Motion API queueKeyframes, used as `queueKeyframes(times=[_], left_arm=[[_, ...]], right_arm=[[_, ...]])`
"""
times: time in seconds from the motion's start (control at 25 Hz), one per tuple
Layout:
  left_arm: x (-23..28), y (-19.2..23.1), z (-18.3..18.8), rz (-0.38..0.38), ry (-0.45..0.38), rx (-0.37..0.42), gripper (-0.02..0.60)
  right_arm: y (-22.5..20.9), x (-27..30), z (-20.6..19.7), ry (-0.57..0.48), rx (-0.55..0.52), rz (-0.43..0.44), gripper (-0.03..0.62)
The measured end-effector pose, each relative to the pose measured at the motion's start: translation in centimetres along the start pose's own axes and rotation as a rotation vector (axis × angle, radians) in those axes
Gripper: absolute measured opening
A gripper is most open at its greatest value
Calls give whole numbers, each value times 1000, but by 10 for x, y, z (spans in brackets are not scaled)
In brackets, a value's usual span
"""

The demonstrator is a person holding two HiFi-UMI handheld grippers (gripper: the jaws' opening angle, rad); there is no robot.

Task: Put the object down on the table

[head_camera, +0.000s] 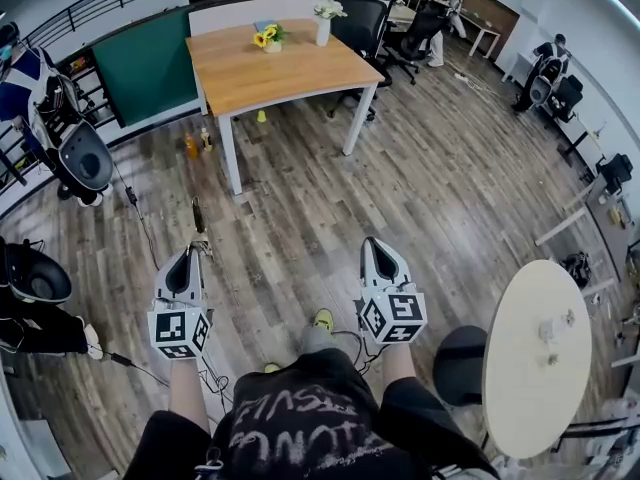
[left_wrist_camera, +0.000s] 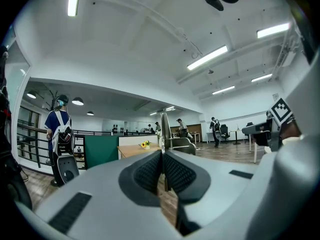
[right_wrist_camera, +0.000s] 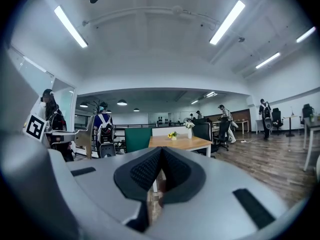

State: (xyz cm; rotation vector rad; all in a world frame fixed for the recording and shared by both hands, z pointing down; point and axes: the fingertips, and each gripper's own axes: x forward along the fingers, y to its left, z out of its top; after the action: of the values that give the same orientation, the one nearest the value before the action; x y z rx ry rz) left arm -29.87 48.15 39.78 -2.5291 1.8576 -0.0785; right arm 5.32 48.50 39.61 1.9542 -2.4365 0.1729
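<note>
My left gripper (head_camera: pixel 187 258) (left_wrist_camera: pixel 162 159) is shut on a thin, narrow grey object (head_camera: pixel 197 220) (left_wrist_camera: pixel 165 129). The object sticks out past the fingertips, pointing ahead toward the wooden table (head_camera: pixel 300 78) (left_wrist_camera: pixel 131 150). I hold both grippers at waist height over the wood floor, well short of that table. My right gripper (head_camera: pixel 378 250) (right_wrist_camera: pixel 161 156) is shut, its pads pressed together with nothing between them. On the table (right_wrist_camera: pixel 186 143) stand a small pot of yellow flowers (head_camera: pixel 266 36) and a white vase (head_camera: pixel 324 23).
A green partition (head_camera: pixel 150 63) stands behind the table and black office chairs (head_camera: pixel 362 18) at its far side. Small bottles (head_camera: pixel 192 146) sit on the floor by a table leg. A round white table (head_camera: pixel 535 358) is at my right. A person with equipment (head_camera: pixel 60 118) stands at left.
</note>
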Motion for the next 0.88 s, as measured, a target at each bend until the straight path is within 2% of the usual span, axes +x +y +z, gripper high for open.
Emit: queueKeyframes(times=[0.36, 0.52, 0.88], left_arm=[[47, 15, -11, 4, 24, 12, 17], [84, 19, -14, -2, 43, 38, 17], [184, 15, -16, 0, 63, 42, 17]], right_arm=[[-9, 60, -19, 20, 13, 19, 5], [-24, 97, -20, 21, 22, 22, 5], [-74, 187, -16, 18, 23, 30, 5]])
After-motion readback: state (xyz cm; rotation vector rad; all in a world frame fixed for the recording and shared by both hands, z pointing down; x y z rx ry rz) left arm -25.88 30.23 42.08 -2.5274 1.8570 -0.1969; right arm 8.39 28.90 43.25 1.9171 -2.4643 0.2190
